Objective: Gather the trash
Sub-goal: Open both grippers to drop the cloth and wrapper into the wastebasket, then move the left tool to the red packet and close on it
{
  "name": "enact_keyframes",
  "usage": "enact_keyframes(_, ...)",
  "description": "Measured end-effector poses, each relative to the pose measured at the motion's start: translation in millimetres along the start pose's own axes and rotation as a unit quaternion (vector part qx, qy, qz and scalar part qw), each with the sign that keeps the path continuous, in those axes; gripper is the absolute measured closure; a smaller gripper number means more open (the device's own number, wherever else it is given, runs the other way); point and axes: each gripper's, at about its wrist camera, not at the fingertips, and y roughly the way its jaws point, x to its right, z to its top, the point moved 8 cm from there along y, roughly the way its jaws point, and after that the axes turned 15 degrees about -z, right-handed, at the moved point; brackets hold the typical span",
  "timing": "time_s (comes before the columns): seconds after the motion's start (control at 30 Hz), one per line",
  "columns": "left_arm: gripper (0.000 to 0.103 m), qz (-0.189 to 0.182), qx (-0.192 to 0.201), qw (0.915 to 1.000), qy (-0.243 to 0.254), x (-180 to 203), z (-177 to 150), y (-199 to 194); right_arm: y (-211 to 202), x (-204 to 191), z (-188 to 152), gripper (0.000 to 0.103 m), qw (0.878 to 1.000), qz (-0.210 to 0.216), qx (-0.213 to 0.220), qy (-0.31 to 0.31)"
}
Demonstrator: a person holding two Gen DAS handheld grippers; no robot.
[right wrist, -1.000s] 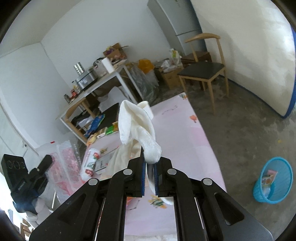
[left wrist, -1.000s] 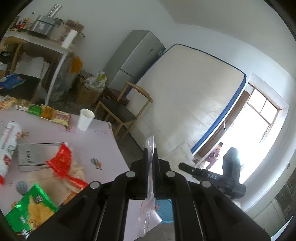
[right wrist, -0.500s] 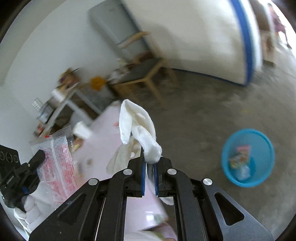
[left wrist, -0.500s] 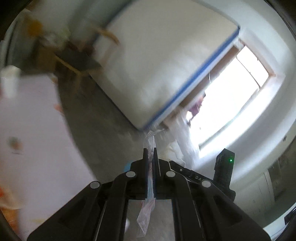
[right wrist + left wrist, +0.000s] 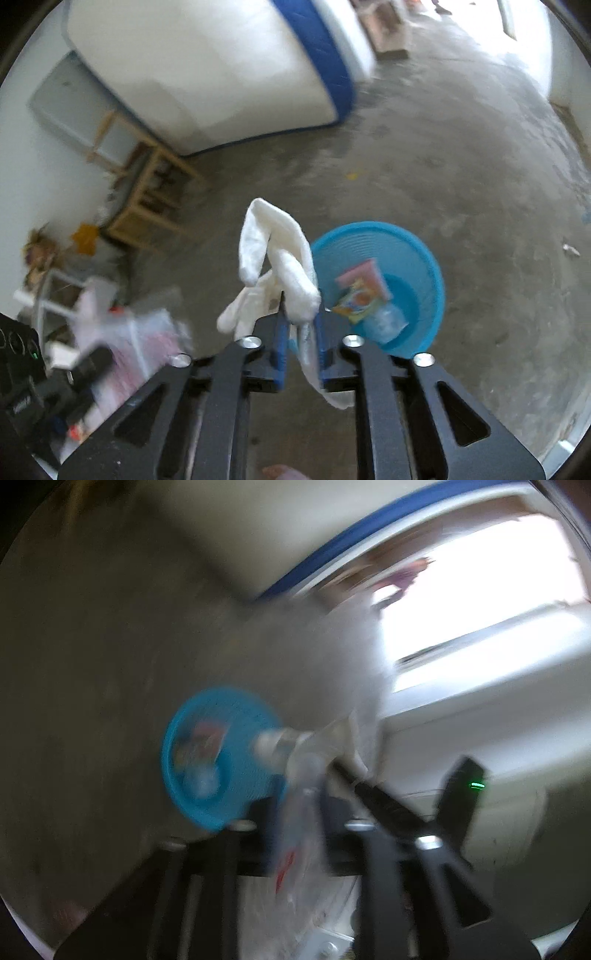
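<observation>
Here both jaws are opening, white tissue [image 5: 275, 254] and blurred clear wrapper [image 5: 299, 834] between them, unpressed.

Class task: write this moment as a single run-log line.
left hand-held gripper: opening, wrapper between | right hand-held gripper: opening, tissue between | bin: below

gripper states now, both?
Left gripper: opening, clear wrapper between the jaws.
Right gripper: opening, white tissue between the jaws.

Right gripper [image 5: 300, 325]: black angular linkage arms, triangular cut-outs. Silver screws at the pivots. Blue pads [image 5: 279, 350] line both fingers.
</observation>
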Motion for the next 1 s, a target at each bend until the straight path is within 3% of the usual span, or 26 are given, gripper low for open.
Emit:
enact_keyframes(0.03,0.07,0.022,0.001,0.9995,-0.021,-13,0,7,7,7,0,0.044,1.0,-0.001,-0.003,0.012)
enact_keyframes(0.1,0.068,0.035,0.01,0.999,-0.026,-26,-2,7,24,24,-6,0.044,0.999,-0.022,-0.017,0.029)
enact_keyframes(0.17,0.059,0.026,0.015,0.9992,-0.026,-29,-8,-4,29,33,-10,0.044,0.999,-0.023,-0.024,0.034)
enact_keyframes(0.27,0.059,0.032,0.033,0.9989,-0.009,-28,-10,-34,24,39,-16,0.044,0.999,-0.021,-0.022,0.025)
enact_keyframes(0.4,0.059,0.043,0.057,0.9964,0.045,-4,-11,-89,1,33,-20,0.044,1.0,-0.009,-0.005,-0.001)
enact_keyframes(0.67,0.054,0.063,0.142,0.979,0.132,43,-68,-214,-83,-9,-23,0.039,0.994,0.028,0.067,-0.086)
enact_keyframes(0.8,0.051,0.097,0.181,0.9654,0.161,44,-103,-271,-132,-49,-48,0.03,0.981,0.05,0.106,-0.156)
enact_keyframes(0.9,0.047,0.12,0.219,0.9537,0.167,37,-130,-318,-175,-92,-79,0.019,0.961,0.073,0.141,-0.225)
enact_keyframes(1.0,0.043,0.135,0.26,0.9435,0.154,21,-155,-365,-201,-127,-104,0.015,0.945,0.109,0.154,-0.266)
